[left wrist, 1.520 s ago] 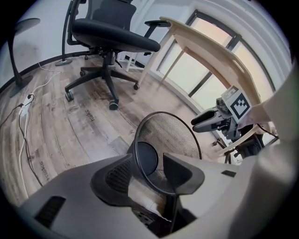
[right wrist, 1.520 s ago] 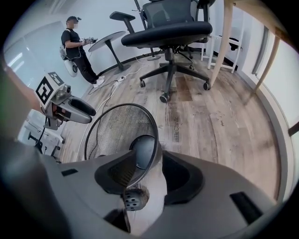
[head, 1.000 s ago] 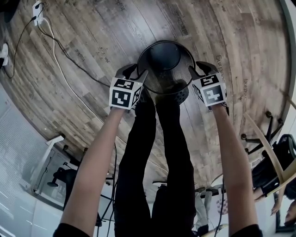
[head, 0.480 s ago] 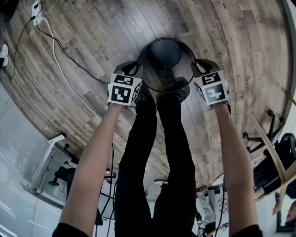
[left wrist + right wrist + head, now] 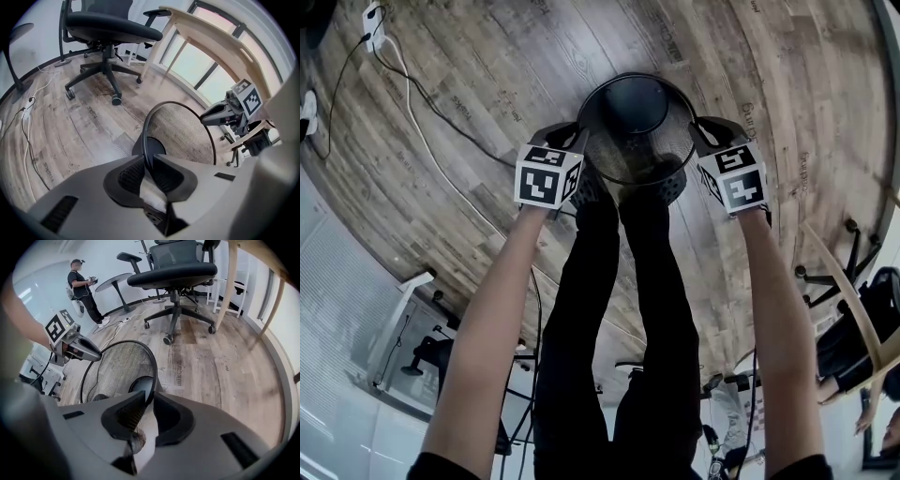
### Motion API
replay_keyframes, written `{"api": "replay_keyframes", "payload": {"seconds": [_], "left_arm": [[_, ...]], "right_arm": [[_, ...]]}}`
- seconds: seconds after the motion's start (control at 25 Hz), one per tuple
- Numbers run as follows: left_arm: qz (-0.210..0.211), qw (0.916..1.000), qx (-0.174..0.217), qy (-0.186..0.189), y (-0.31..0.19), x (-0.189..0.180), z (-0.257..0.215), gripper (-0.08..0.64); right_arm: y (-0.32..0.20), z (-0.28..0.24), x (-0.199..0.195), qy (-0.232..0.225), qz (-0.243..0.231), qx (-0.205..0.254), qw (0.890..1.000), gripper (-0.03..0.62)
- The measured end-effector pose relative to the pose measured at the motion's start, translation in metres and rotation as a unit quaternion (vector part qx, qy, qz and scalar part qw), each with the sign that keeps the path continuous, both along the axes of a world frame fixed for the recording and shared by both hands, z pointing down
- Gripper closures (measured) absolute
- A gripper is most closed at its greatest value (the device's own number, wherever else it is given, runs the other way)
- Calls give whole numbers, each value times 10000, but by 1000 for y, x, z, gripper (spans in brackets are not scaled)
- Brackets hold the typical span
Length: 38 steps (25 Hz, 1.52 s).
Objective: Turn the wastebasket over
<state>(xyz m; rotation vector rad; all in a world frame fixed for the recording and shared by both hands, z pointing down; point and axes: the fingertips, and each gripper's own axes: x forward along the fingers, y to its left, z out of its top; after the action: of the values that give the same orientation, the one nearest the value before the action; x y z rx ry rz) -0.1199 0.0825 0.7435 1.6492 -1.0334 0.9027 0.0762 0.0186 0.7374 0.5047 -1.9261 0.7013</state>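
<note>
Wastebasket [image 5: 628,157] of black wire mesh stood upright on the wooden floor [image 5: 487,84], mouth up, just ahead of the person's feet, with its solid base showing down inside. The left tool [image 5: 148,158] and the right tool [image 5: 149,395] sat on opposite sides of its rim [image 5: 143,140], each angled steeply down. Both had just been closing. In each tool's own view the thin rim ran between the pads, one pad inside the basket and one outside, with the jaws drawn in onto it.

I judged this a two-sided pinch, chosen so that the light basket could be lifted evenly and rolled about the line joining the two grips. Contact looked firm, though the curve of the pads hid the exact pinch point, so a slight gap could not be ruled out. The turn itself was not yet begun.

An office chair [image 5: 110,28] and a white cable [image 5: 417,103] lay well apart from the basket, which left room to swing it. A rim that thin might pivot or slip in the pads once the weight shifted.
</note>
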Motion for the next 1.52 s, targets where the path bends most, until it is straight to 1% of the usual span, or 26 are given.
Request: {"api": "replay_keyframes", "payload": {"seconds": [0.2, 0.4, 0.6, 0.72, 0.8, 0.88, 1.08, 1.24, 1.4, 1.52], "left_arm": [[48, 9996, 264, -33, -10, 2, -11, 494], [222, 9975, 648, -190, -39, -2, -19, 494], [633, 9914, 1028, -497, -71, -9, -21, 491], [822, 9872, 1171, -709, -84, -16, -20, 491], [874, 9855, 1234, -774, -89, -19, -18, 491], [849, 9853, 1267, -769, -92, -22, -17, 491], [615, 9876, 1260, -699, -85, -27, -17, 492], [500, 9899, 1169, -627, -70, -26, -15, 494], [246, 9930, 1068, -430, -59, -25, -17, 505], [169, 9936, 1027, -447, -50, -25, -16, 508]], "right_arm": [[-12, -12, 1, -21, 80, 178, 9998, 525], [-40, -23, -4, -40, 29, 548, 9985, 525], [-64, -33, -10, -101, -18, 897, 9959, 525], [-71, -34, -15, -150, -27, 1082, 9940, 525], [-72, -33, -18, -182, -11, 1132, 9934, 525], [-73, -34, -21, -217, 10, 1168, 9929, 525], [-69, -37, -27, -282, 12, 1180, 9926, 525], [-58, -36, -26, -297, -10, 1037, 9942, 525], [-45, -34, -20, -340, -25, 861, 9957, 525], [-33, -35, -19, -394, 16, 767, 9963, 525]]}}
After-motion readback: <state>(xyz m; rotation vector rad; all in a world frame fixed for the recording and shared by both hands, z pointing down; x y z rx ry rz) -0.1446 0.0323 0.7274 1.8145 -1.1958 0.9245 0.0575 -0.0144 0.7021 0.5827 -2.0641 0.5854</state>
